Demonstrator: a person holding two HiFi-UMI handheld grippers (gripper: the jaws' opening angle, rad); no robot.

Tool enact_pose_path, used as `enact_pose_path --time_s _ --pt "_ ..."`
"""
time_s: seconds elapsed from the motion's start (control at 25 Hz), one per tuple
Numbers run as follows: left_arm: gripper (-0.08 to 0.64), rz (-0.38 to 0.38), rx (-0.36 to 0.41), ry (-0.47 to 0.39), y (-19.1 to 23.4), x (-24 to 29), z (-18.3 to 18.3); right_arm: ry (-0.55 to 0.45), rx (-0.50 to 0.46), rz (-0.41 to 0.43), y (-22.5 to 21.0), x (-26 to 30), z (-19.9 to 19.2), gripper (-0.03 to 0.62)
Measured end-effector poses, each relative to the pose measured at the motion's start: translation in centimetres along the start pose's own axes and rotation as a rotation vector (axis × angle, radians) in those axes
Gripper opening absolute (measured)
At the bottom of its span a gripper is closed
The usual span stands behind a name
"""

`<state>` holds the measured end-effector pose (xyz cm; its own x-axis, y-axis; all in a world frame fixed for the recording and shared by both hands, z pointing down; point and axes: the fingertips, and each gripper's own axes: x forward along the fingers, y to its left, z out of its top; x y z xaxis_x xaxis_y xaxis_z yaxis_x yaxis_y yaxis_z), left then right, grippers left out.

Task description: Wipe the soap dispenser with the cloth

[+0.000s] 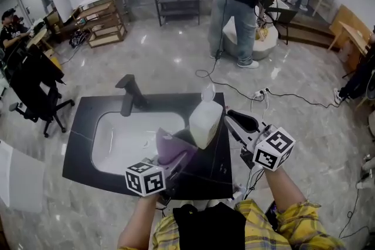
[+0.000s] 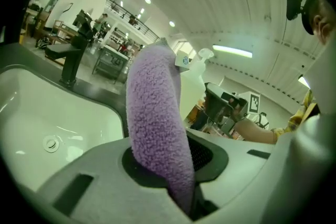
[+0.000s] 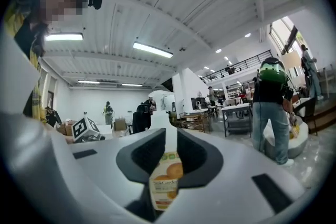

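Got the left gripper (image 1: 176, 160) clamped shut on a purple fleecy cloth (image 1: 170, 146), folded and sticking up out of the jaws, low centre of the head view. Got the right gripper (image 1: 225, 120) squeezed onto the white soap dispenser (image 1: 205, 123) too, jaws nearly together on its fruit-labelled body. Holding that bottle tilted at mid-frame, over the right rim of the white sink basin (image 1: 117, 132) sunk into the dark worktop (image 1: 214, 173). Holding the cloth right beside the bottle's lower left; can't tell about actual contact. Also seeing a black faucet (image 1: 129, 93) behind the basin, left of centre.
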<state>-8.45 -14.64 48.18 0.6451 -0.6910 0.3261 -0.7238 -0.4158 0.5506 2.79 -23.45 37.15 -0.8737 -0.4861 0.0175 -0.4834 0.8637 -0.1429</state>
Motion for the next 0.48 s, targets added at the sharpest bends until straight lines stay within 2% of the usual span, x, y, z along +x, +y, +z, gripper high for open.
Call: enact_pose_path --time_s 0.04,0.08,0.12,0.2,0.48 --pt "0.057 -0.003 0.0 -0.013 -0.3 -0.3 0.3 0.003 -0.013 0.022 0.1 0.4 0.4 0.067" --pt "0.057 -0.003 0.003 -0.024 -0.6 -0.6 0.5 0.007 -0.029 0.047 0.3 0.9 0.7 0.159" --pt "0.057 0.0 0.007 -0.032 -0.8 -0.9 0.7 0.012 -0.052 0.071 0.5 1.3 1.1 0.184" --pt "0.057 0.005 0.012 -0.044 -1.1 -1.4 0.9 0.019 -0.112 0.121 1.0 2.2 1.6 0.193" --pt "0.057 0.029 0.022 -0.055 -1.4 -2.6 0.9 0.114 -0.253 0.387 3.4 5.4 1.5 0.247"
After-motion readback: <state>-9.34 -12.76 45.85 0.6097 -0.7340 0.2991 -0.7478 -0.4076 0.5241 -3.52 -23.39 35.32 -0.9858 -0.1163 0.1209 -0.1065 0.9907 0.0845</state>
